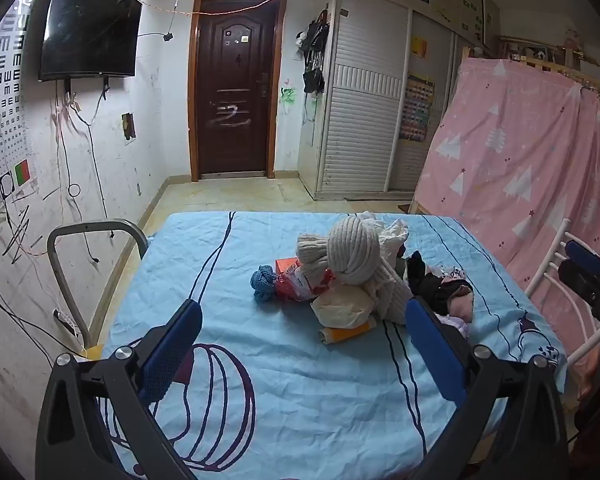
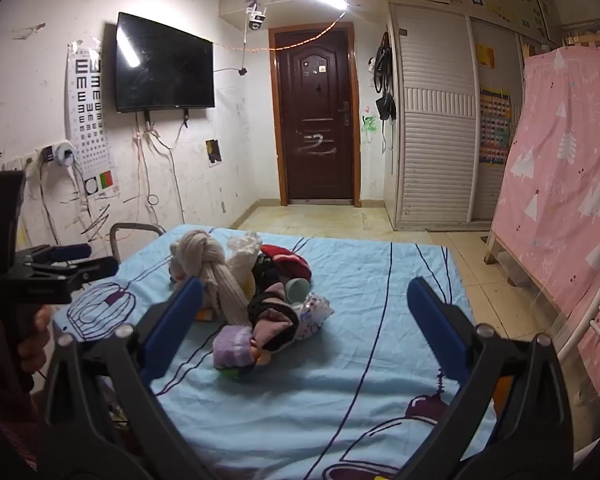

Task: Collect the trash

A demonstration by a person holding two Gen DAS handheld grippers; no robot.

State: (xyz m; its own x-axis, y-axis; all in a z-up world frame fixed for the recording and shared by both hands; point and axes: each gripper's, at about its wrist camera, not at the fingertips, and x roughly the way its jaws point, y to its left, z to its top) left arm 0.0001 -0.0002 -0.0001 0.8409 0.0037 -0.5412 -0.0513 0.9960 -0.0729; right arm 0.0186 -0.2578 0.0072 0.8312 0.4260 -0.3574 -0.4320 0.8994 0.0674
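— So, where's the trash?

— Ahead of my left claw [image 1: 300, 344], jaws wide apart and empty: red wrapper [image 1: 300, 284], then orange tube [image 1: 346, 332]. Both light; the wrapper crinkly, so pinch its edge.

— Your right claw [image 2: 304, 320]?

— Spread too, empty, clothes pile [image 2: 260, 296] ahead.

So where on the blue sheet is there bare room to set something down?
Bare: the light-blue printed sheet between the pile and both open hand-held grippers, plus its far strip toward the floor. Crowded: the middle, around the knotted cream knit scarf.
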